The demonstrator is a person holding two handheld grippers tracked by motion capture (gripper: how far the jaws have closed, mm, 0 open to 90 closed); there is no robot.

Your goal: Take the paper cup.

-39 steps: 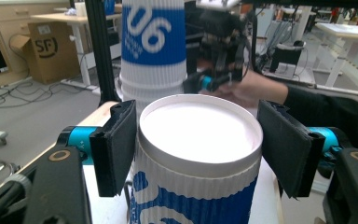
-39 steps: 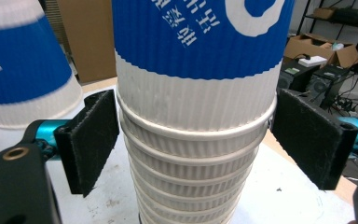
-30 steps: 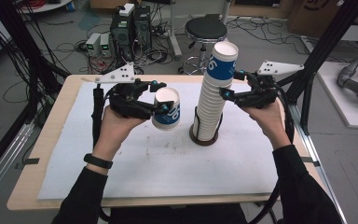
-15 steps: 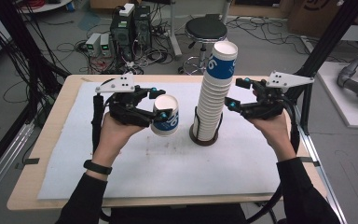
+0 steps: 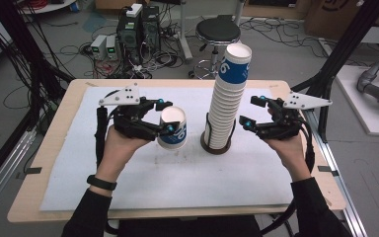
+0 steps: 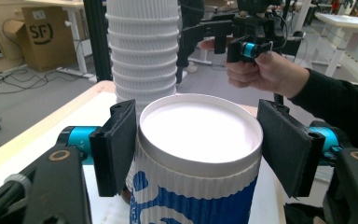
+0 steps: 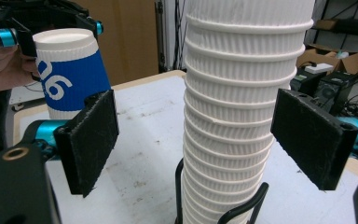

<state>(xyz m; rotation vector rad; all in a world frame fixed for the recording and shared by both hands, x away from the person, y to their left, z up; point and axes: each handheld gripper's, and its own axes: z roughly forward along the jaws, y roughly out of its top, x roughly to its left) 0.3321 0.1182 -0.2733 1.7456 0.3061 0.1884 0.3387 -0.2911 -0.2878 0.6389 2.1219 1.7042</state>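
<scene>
the cup (image 5: 172, 129) is standing upright above the white mat (image 5: 143, 197), just left of the stack (image 5: 228, 98), with the left gripper (image 5: 163, 116) grasping it below the rim. the right gripper (image 5: 252, 111) is hovering just right of the stack, jaws released and wide apart, touching nothing.

A black stool (image 5: 218, 32) and computer boxes (image 5: 137, 24) stand on the cable-strewn floor beyond the table (image 5: 54, 148).

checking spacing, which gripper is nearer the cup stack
Right. The right gripper sits just beside the stack, open, its fingers either side of it without touching. The left gripper, shut on a single cup, is farther off on the other side.
</scene>
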